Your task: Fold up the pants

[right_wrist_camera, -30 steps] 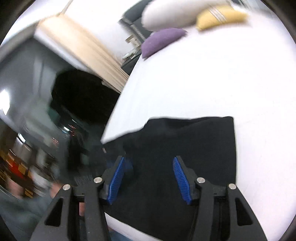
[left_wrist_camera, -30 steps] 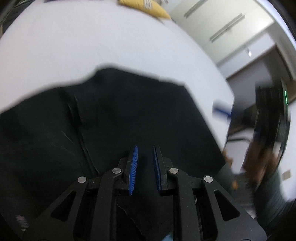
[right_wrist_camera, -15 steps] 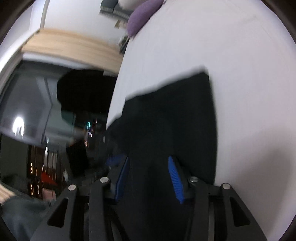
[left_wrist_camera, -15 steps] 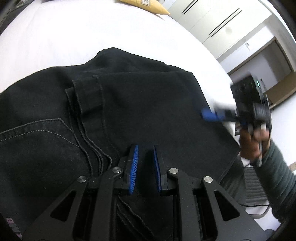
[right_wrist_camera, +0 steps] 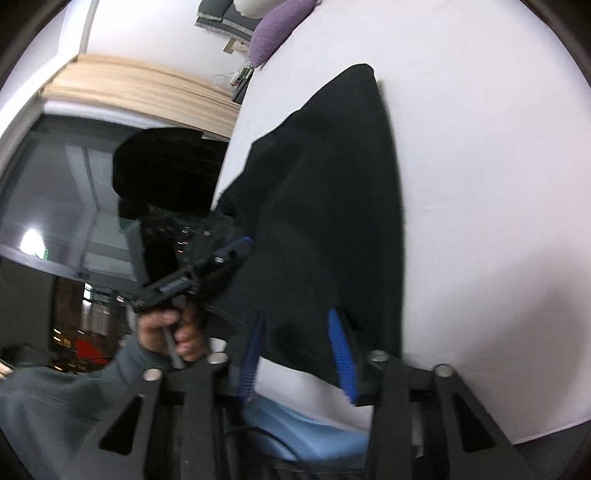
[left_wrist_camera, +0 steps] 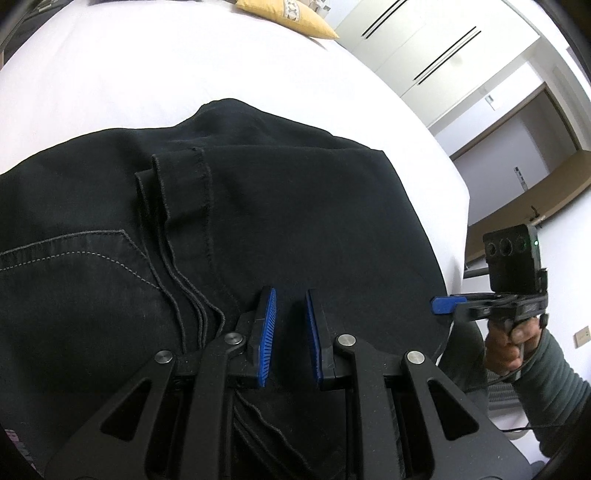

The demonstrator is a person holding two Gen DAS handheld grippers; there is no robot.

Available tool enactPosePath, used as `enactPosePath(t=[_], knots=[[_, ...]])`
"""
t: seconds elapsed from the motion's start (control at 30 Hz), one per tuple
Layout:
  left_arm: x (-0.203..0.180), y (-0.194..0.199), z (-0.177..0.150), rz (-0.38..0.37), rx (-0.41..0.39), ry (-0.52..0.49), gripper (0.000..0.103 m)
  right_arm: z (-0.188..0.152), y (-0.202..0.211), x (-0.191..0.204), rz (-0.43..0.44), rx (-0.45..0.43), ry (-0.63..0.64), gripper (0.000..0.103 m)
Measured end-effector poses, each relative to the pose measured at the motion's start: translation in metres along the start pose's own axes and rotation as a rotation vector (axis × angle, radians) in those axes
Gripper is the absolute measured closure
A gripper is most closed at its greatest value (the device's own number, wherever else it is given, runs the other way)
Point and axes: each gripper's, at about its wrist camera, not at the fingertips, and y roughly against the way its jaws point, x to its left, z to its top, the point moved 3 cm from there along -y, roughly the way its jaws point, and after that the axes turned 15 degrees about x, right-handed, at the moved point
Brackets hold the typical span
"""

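Black pants lie folded on a white bed, with a hem and a back pocket seam showing. My left gripper hovers just above the pants near their front edge, jaws a little apart and empty. The right gripper shows at the right of the left wrist view, off the pants' right edge. In the right wrist view the pants run away from my right gripper, which is open at their near corner by the bed edge. The left gripper shows there at the pants' left side.
A yellow pillow lies at the far end of the bed. A purple pillow lies at the head in the right wrist view. White cupboards stand beyond the bed. A dark window is to the left.
The left gripper has stayed over the pants with jaws slightly apart. The right gripper has swung and dropped to the pants' near corner at the bed edge, still open.
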Motion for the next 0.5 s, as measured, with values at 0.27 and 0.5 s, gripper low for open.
enactPosePath(t=[0.27, 0.5], knots=[[0.012, 0.088, -0.056, 0.071, -0.186, 0.141, 0.059, 0.017, 0.025, 0.067, 0.044, -0.117, 0.081, 0.044], [0.093, 0.192, -0.172, -0.025, -0.513, 0.540, 0.000, 0.056, -0.026, 0.103, 0.221, -0.120, 0.127, 0.035]])
